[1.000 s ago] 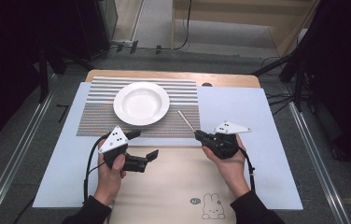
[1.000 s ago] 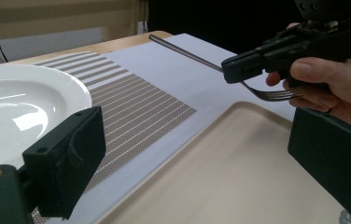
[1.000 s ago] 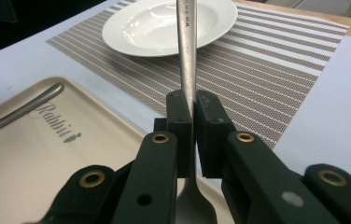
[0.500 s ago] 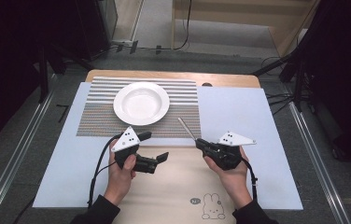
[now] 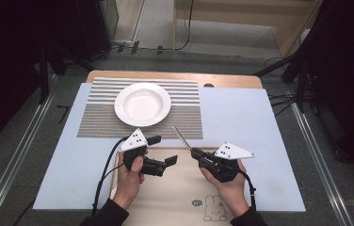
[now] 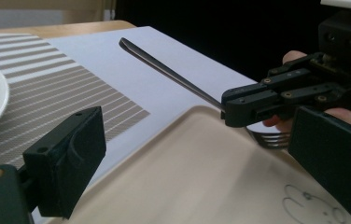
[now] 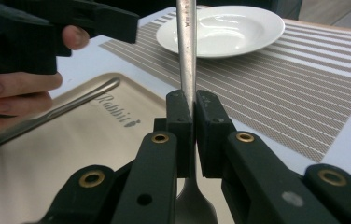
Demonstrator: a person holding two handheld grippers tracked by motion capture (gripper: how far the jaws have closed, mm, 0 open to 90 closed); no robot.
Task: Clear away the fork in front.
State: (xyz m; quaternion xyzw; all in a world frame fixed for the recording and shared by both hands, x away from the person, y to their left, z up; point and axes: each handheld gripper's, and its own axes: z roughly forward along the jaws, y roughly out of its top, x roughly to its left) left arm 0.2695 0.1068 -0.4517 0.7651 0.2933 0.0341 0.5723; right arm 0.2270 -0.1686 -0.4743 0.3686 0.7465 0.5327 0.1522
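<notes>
While the right gripper (image 5: pixel 195 152) pinches a fork (image 5: pixel 181 136) by its neck, its black jaws pressed tight on the metal, the handle slants away toward eleven o'clock over the pale blue mat (image 5: pixel 241 117). From the left gripper view the tines (image 6: pixel 276 138) hang just above the beige tray (image 5: pixel 175 197). Well apart at nine o'clock from it, the left gripper (image 5: pixel 162 150) hovers above the tray's near corner with its jaws spread wide and nothing between them. At twelve o'clock sits a white plate (image 5: pixel 142 104) on a striped placemat (image 5: pixel 189 96).
</notes>
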